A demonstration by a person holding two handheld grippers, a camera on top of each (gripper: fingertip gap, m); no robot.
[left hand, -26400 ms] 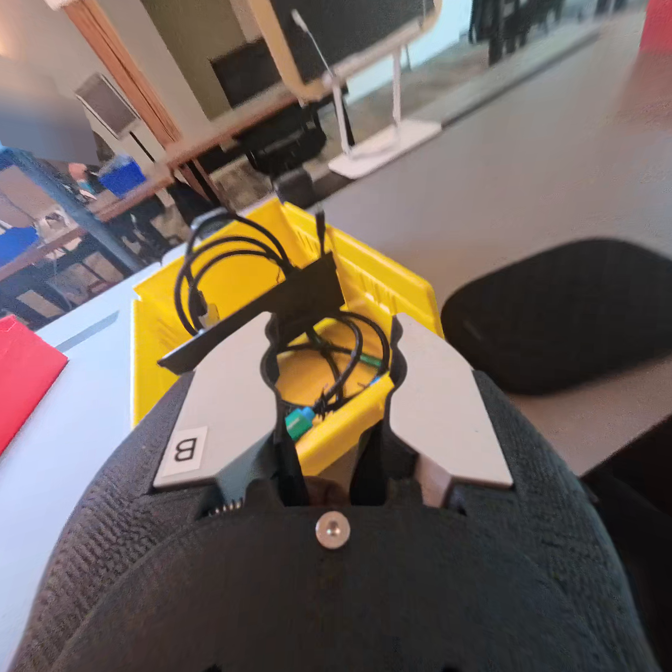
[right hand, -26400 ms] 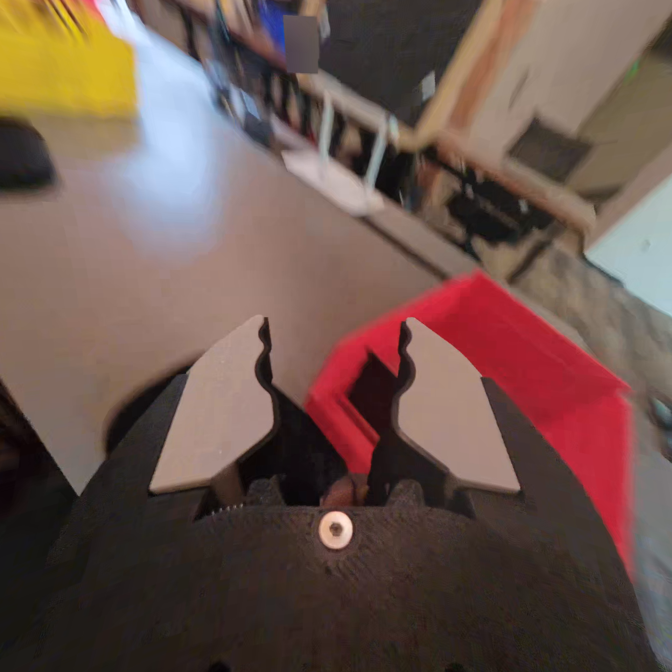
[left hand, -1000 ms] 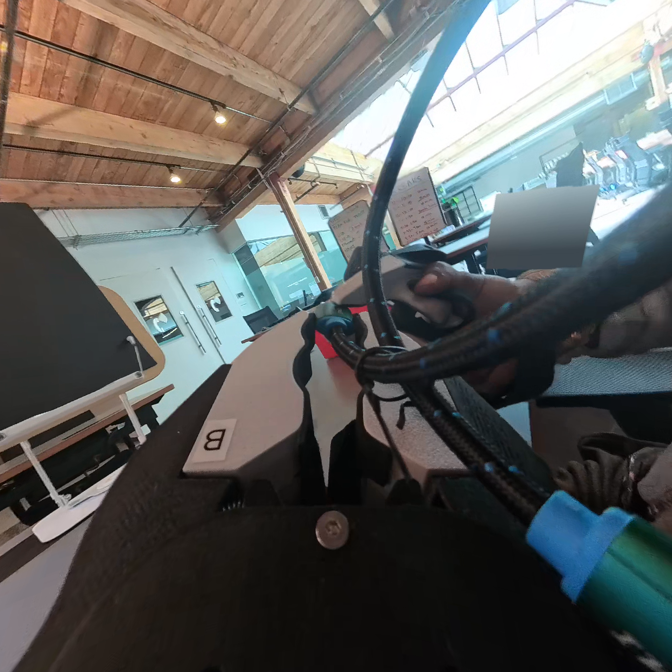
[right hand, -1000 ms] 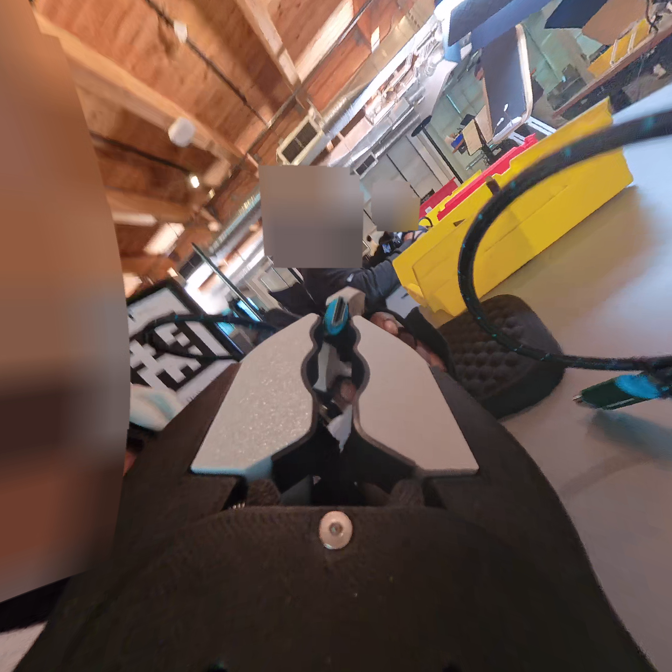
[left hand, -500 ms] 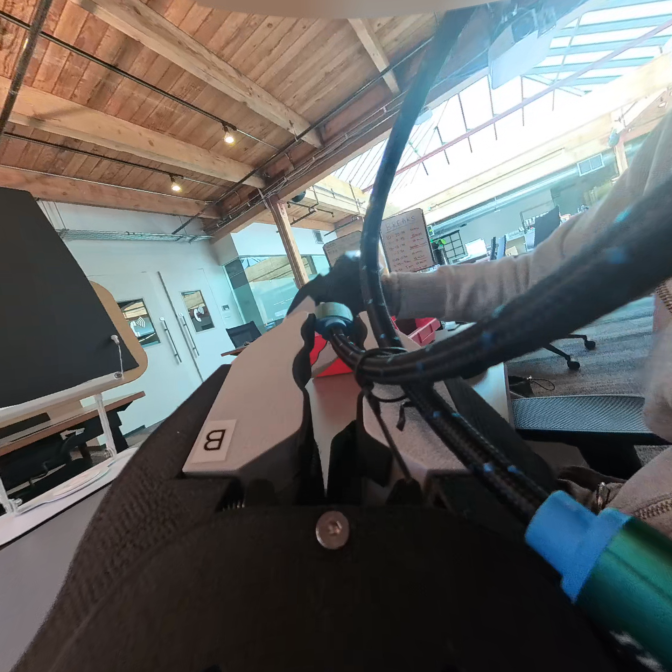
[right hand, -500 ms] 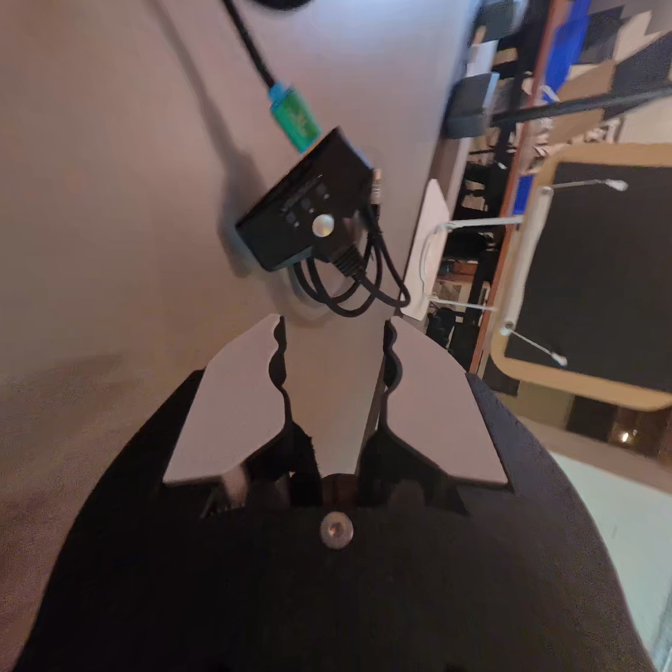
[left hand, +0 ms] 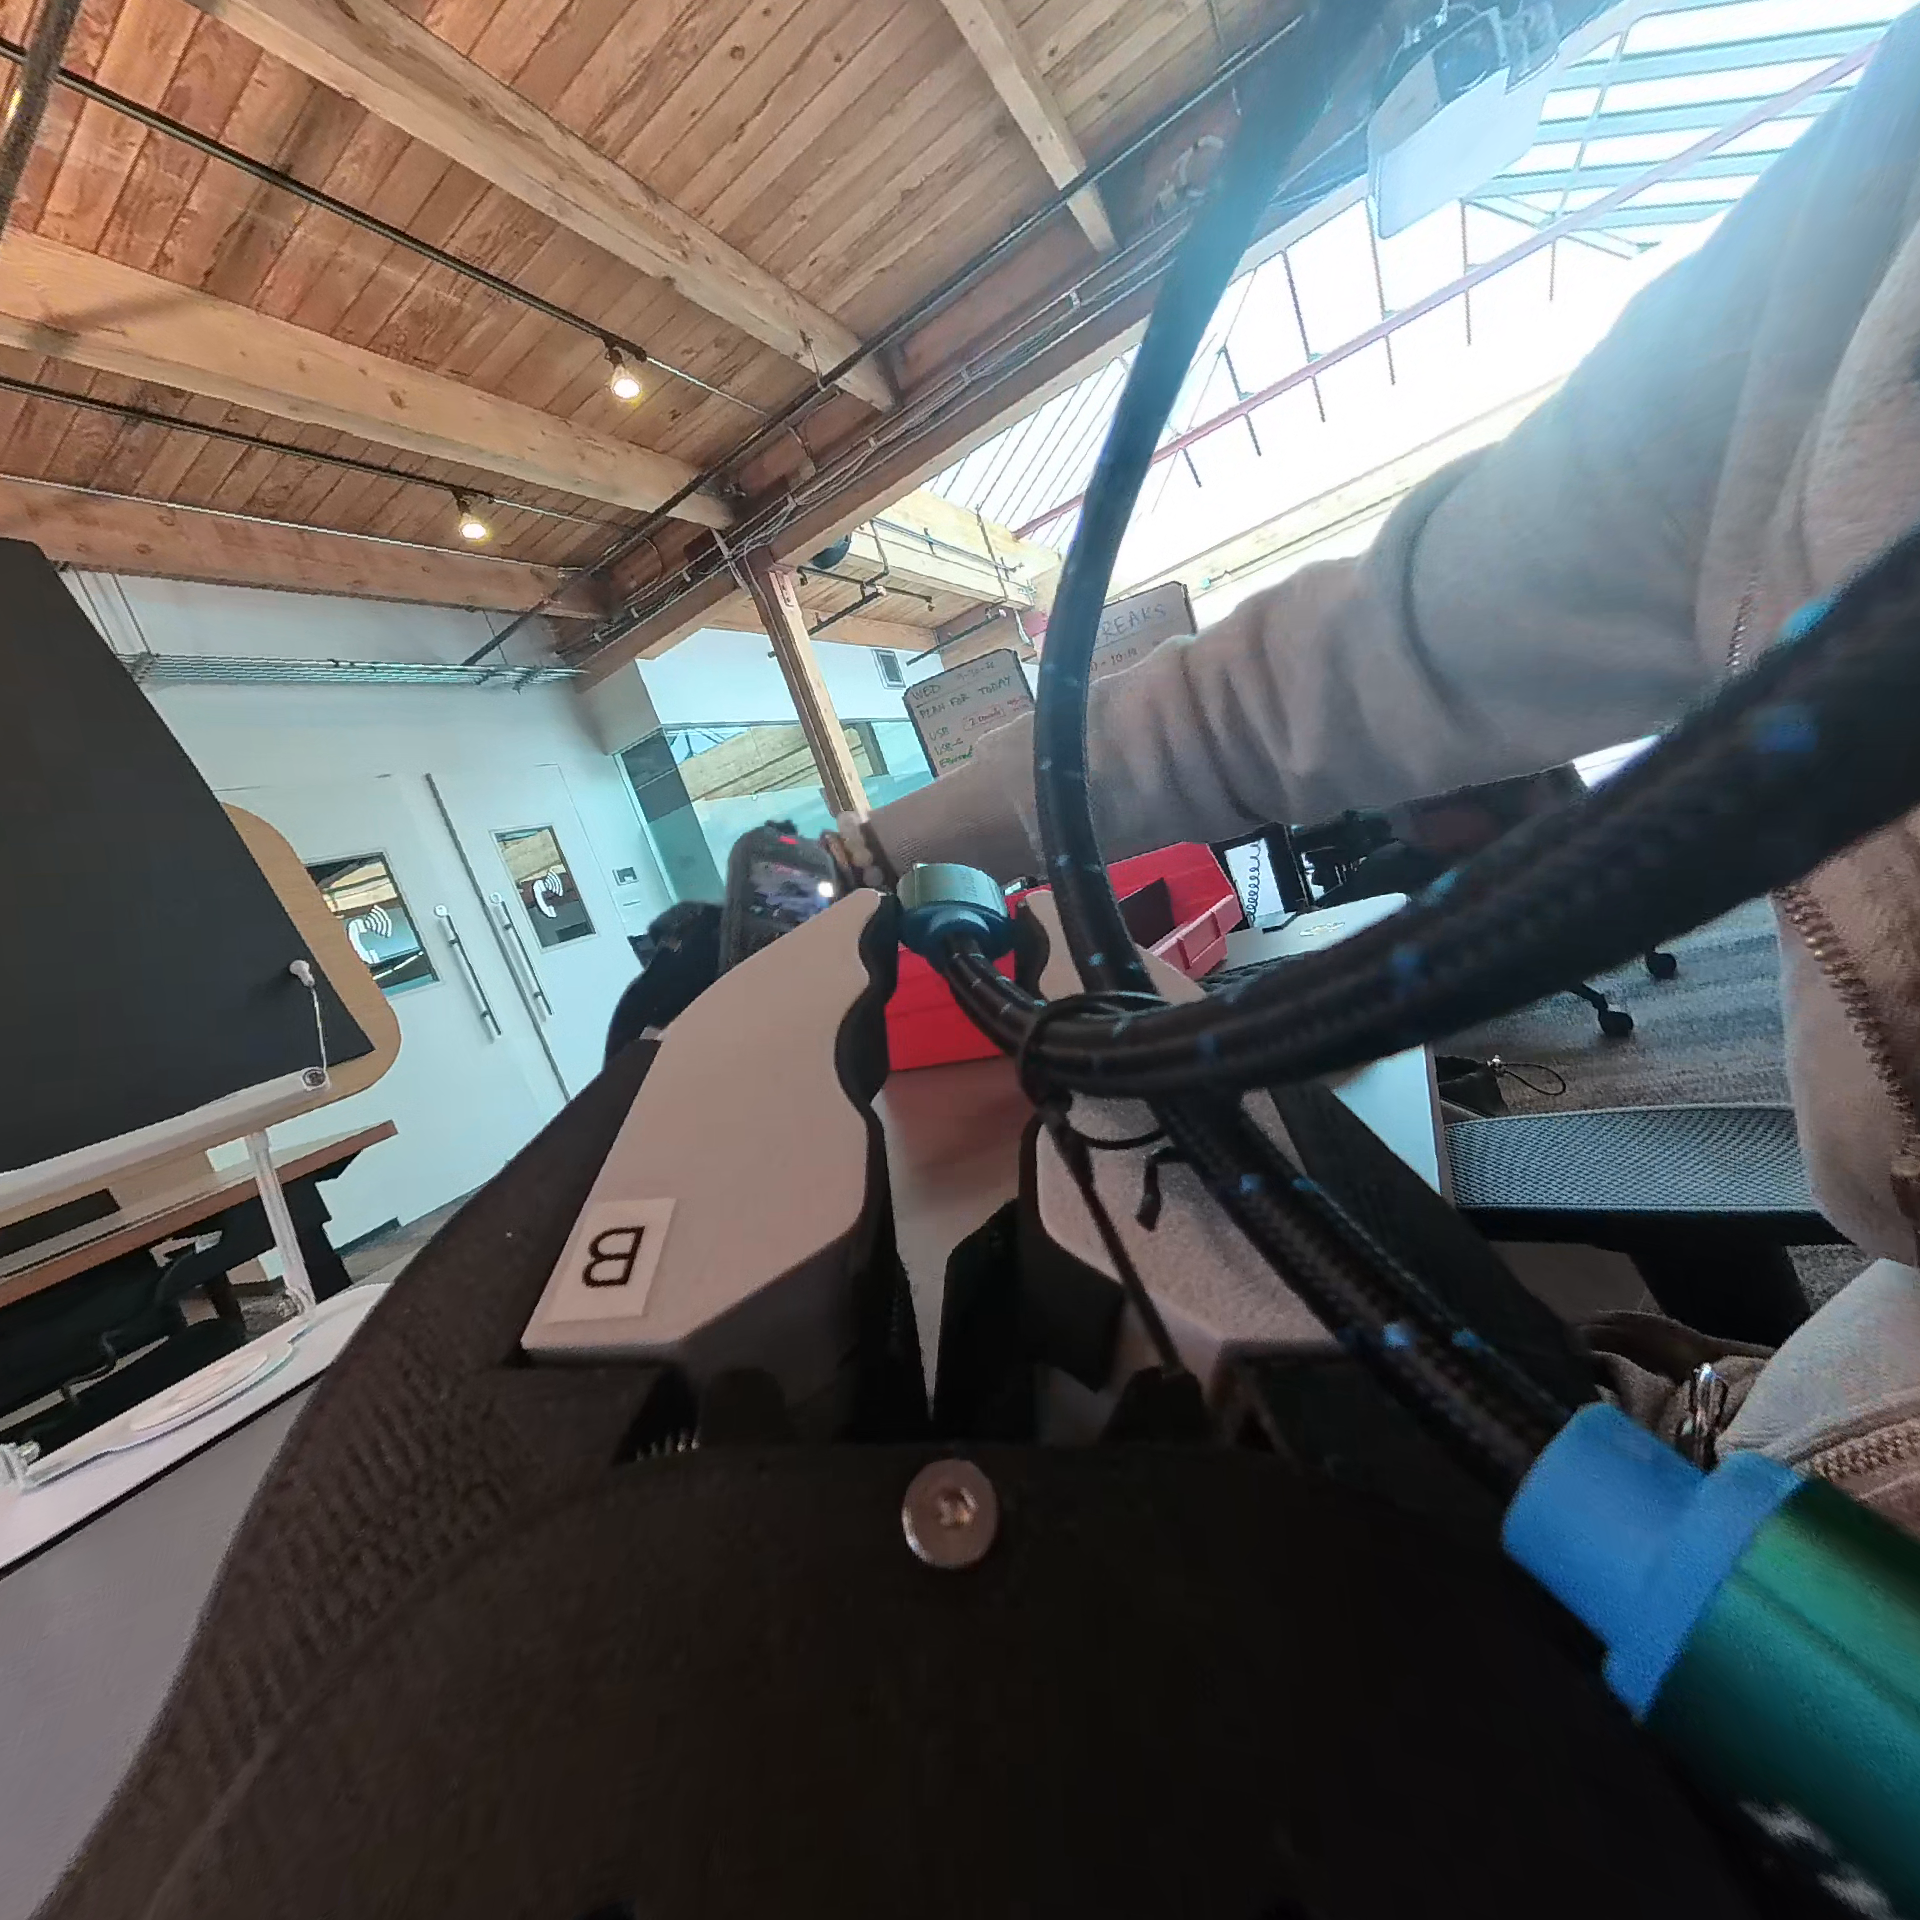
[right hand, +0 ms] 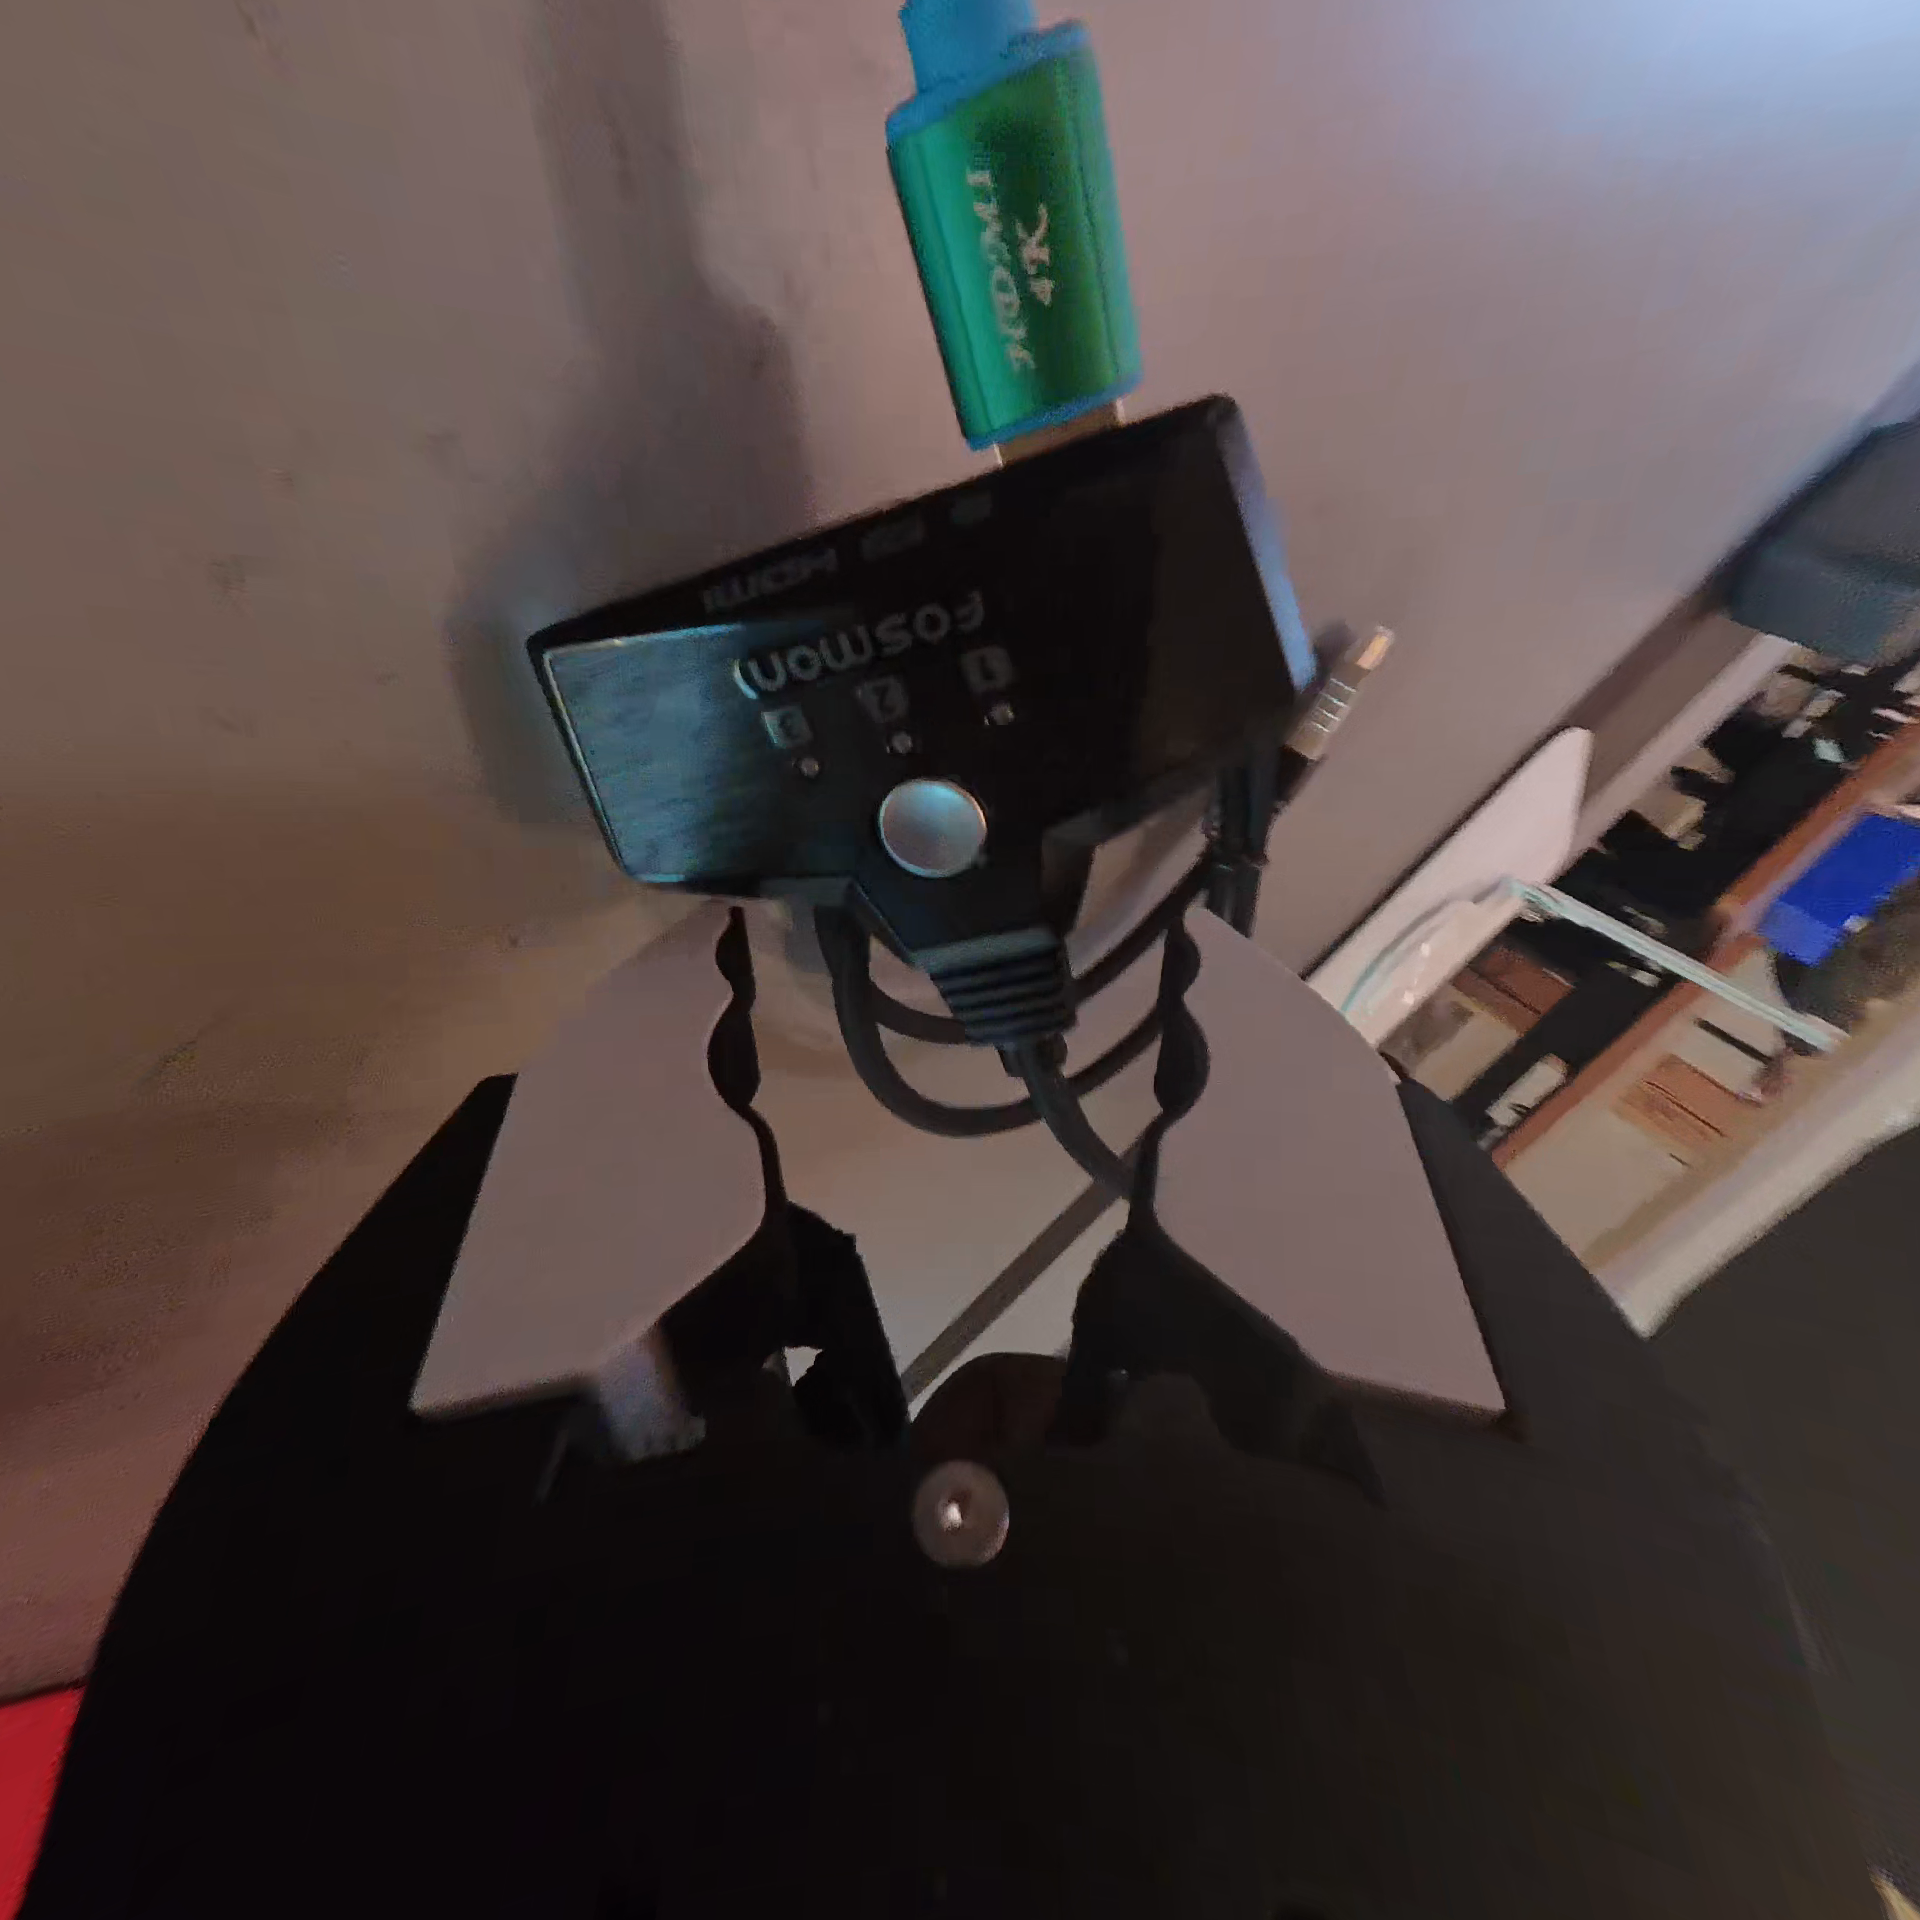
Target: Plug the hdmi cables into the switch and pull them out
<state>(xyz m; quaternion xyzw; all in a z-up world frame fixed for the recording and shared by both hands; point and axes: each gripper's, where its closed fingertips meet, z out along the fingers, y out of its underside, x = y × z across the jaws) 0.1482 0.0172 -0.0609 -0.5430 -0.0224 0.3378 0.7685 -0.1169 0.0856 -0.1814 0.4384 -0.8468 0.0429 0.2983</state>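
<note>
Clamps the cable (left hand: 1299, 997) in the left gripper (left hand: 951, 935), tips pinched together on the braid just behind a small collar, up in the air above the table. Carries the rest of that cable as a tied bundle draped over the right finger, with the free plug (left hand: 1766, 1621), green with a blue boot, hanging close to the camera.

Hovers the right gripper (right hand: 956, 935) with fingers wide apart and nothing between them but the lead (right hand: 935, 1112) of the switch (right hand: 914, 675), looping in the gap without being gripped. Finds the switch flat on the grey table (right hand: 312, 416), just past the fingertips, with the seated plug (right hand: 1013, 239) in its far side, a sliver of metal showing at the port.

Looks light and glossy, that switch: likely to skate on the table or lift with any pull, so best pinned across its two short sides, clear of the button. Judges the braid stiff and springy, prone to twisting a plug off line. Better to grip the hard green plug body on its flat faces and pull straight along the port, never by the braid or the soft boot.
</note>
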